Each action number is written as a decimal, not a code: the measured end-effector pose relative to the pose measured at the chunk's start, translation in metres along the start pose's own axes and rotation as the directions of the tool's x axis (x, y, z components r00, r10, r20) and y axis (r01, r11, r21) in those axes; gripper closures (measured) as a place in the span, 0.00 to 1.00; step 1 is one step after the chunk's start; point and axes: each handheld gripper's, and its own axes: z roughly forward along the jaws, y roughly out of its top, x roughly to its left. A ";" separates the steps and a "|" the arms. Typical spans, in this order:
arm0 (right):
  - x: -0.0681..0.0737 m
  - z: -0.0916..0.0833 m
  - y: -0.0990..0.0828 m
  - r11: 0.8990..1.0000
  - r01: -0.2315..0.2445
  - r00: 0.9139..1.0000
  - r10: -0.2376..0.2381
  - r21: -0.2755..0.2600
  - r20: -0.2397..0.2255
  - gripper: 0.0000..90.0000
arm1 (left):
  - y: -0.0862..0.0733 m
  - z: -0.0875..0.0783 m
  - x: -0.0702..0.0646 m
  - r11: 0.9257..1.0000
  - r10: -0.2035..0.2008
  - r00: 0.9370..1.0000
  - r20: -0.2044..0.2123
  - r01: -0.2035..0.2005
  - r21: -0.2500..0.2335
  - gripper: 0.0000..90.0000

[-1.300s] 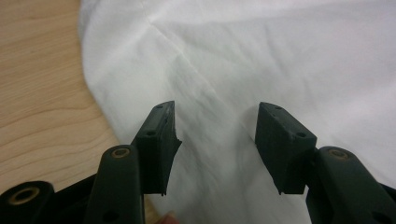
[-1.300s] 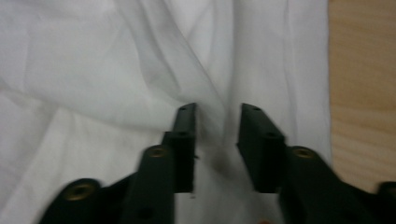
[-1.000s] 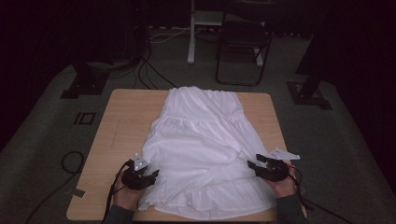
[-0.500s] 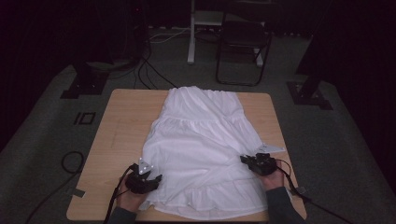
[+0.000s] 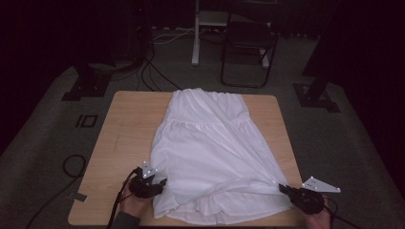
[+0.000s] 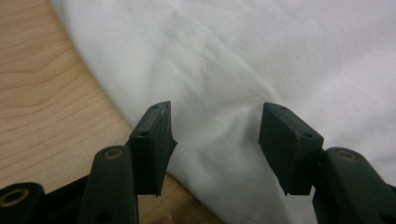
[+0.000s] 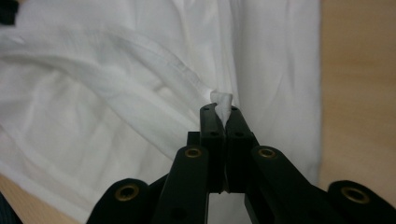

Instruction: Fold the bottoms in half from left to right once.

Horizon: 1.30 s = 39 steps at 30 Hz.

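Note:
A white dress [image 5: 210,143] lies spread on the wooden table [image 5: 129,124], its wide hem at the near edge. My left gripper [image 5: 160,183] sits at the hem's left edge. In the left gripper view it [image 6: 215,140] is open, jaws wide apart just above the white cloth [image 6: 233,56], beside bare wood [image 6: 37,93]. My right gripper [image 5: 282,188] is at the table's near right corner, shut on a pinch of the dress, with a fold drawn taut toward it. In the right gripper view a tuft of white cloth [image 7: 221,101] pokes up between the shut jaws of the right gripper [image 7: 220,112].
Behind the table stand a dark chair [image 5: 248,47] and a white post [image 5: 196,33]. Black stand bases [image 5: 86,86] [image 5: 317,95] flank the far corners. A cable loop [image 5: 71,164] lies on the floor at the left. Bare wood [image 7: 359,93] shows right of the dress.
The right gripper went in to the dress's right edge, closed on it, then pulled right and toward the near edge, drawing a fold taut. The left gripper barely moved.

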 end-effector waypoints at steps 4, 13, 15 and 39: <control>-0.001 0.012 -0.009 0.998 -0.003 1.000 0.004 0.059 -0.008 0.80 | 0.003 -0.004 0.003 1.000 0.002 1.000 -0.003 -0.002 -0.018 0.49; -0.006 0.018 0.037 0.999 0.027 1.000 -0.027 -0.037 -0.002 0.50 | 0.030 0.001 0.039 0.998 -0.015 0.998 -0.066 0.011 -0.060 0.49; -0.009 0.031 0.049 0.999 0.031 0.999 -0.031 -0.038 -0.007 0.50 | 0.040 0.008 0.052 0.998 -0.032 0.996 -0.085 0.026 -0.064 0.49; -0.024 0.202 0.163 0.995 0.072 0.996 -0.075 0.071 0.045 0.53 | 0.091 0.086 0.113 0.969 -0.243 0.966 0.089 0.245 -0.009 0.72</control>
